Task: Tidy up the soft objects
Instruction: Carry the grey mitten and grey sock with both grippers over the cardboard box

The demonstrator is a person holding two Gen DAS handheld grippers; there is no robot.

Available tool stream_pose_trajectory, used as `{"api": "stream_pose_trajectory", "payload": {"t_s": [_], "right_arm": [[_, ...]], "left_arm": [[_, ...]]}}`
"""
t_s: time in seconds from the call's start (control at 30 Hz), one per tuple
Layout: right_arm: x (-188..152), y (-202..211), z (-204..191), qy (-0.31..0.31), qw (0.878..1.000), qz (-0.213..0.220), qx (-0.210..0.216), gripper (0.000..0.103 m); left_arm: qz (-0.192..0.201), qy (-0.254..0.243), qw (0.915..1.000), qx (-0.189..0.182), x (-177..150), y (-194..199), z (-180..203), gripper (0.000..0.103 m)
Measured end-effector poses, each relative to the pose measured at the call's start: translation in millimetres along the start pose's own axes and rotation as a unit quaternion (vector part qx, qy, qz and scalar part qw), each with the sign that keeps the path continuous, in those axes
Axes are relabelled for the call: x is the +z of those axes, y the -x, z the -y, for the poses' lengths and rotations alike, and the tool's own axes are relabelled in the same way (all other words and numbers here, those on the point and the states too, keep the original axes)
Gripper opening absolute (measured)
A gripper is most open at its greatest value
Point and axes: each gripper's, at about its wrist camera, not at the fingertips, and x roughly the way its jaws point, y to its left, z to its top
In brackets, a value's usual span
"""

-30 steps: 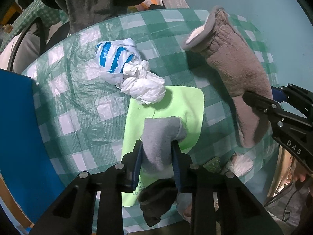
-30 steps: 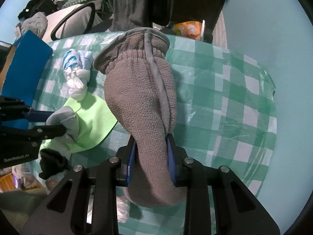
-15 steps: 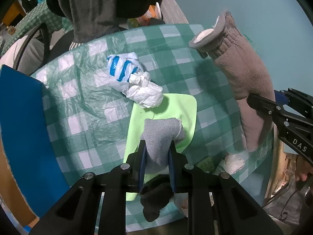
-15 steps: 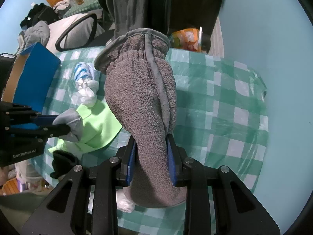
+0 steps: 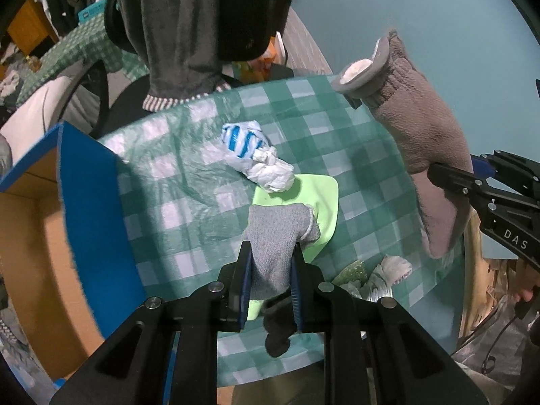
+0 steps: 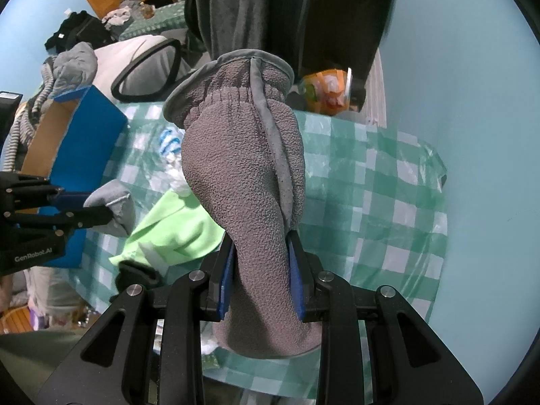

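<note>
My left gripper (image 5: pixel 270 263) is shut on a light grey sock (image 5: pixel 275 236) and holds it above the green-checked table (image 5: pixel 189 202); the sock also shows in the right wrist view (image 6: pixel 111 199). My right gripper (image 6: pixel 261 266) is shut on a brown-grey fleece mitten (image 6: pixel 243 168), lifted over the table, cuff pointing away. The mitten also shows in the left wrist view (image 5: pixel 428 155). A light green cloth (image 5: pixel 317 199) lies on the table, with a knotted white and blue plastic bag (image 5: pixel 256 158) at its far edge.
A blue cardboard box (image 5: pixel 91 202) with a brown inside stands open at the table's left. A person in dark clothes (image 5: pixel 202 27) stands behind the table. White crumpled things (image 5: pixel 388 273) lie at the table's near right edge. A chair (image 6: pixel 148 64) stands behind.
Both grippers have risen with their loads; the table looks smaller and farther. The blue box has come further into the left wrist view.
</note>
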Motion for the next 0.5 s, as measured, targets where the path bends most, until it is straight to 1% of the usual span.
{"api": "stream_pose_trajectory", "payload": {"t_s": [0.23, 0.5], "right_arm": [[4.3, 18.9, -18.4, 0.009, 1.0, 0.011, 0.007, 0.027], [11.2, 30.5, -40.4, 0.02, 1.0, 0.018, 0.015, 0.027]], "left_arm": [[0.014, 0.011, 0.9998, 0.004, -7.9, 19.3, -13.9, 0.02], [0.028, 0.025, 0.9992, 0.01, -18.2, 41.9, -34.3, 0.02]]}}
